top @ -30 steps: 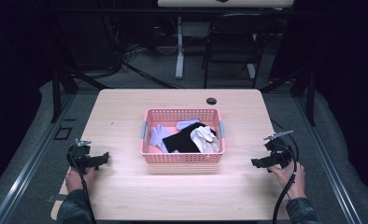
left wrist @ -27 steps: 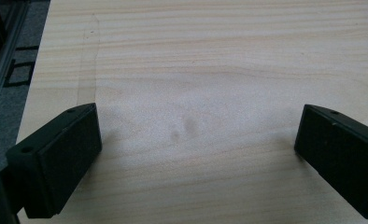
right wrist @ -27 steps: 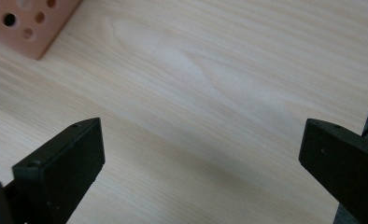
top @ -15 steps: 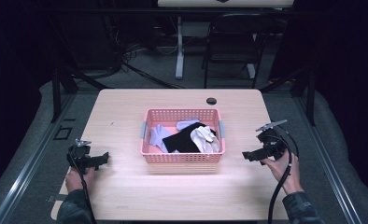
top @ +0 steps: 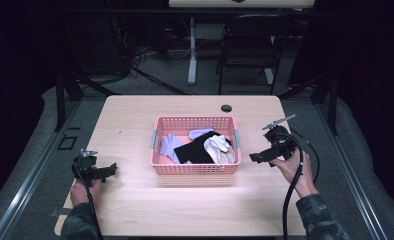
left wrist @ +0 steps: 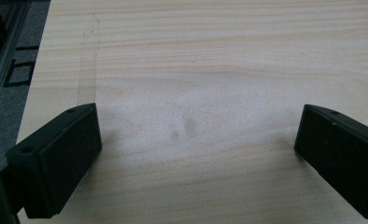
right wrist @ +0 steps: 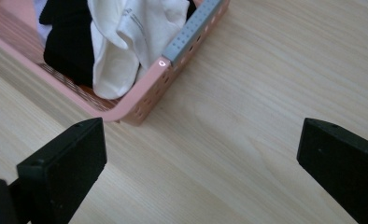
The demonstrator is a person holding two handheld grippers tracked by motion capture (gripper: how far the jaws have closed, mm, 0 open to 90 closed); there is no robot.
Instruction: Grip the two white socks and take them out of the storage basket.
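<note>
A pink basket (top: pixel 195 168) stands mid-table, holding a black cloth (top: pixel 197 149), a white cloth (top: pixel 221 146) and pale lilac cloths (top: pixel 169 146). My right gripper (top: pixel 253 158) hovers just right of the basket, open, jaws pointing at its near right corner (right wrist: pixel 140 105); the white cloth (right wrist: pixel 126 37) and black cloth (right wrist: pixel 67 32) show beyond the rim. My left gripper (top: pixel 112 169) rests low at the table's left side, open, with bare wood (left wrist: pixel 196 116) between its jaws.
A small black round thing (top: pixel 226 108) sits at the table's far edge. The table's left edge and a metal rail (left wrist: pixel 4 56) lie close to my left gripper. Chairs and desk legs stand beyond the table.
My right gripper has risen and moved in toward the basket's right side. The left gripper has stayed put.
</note>
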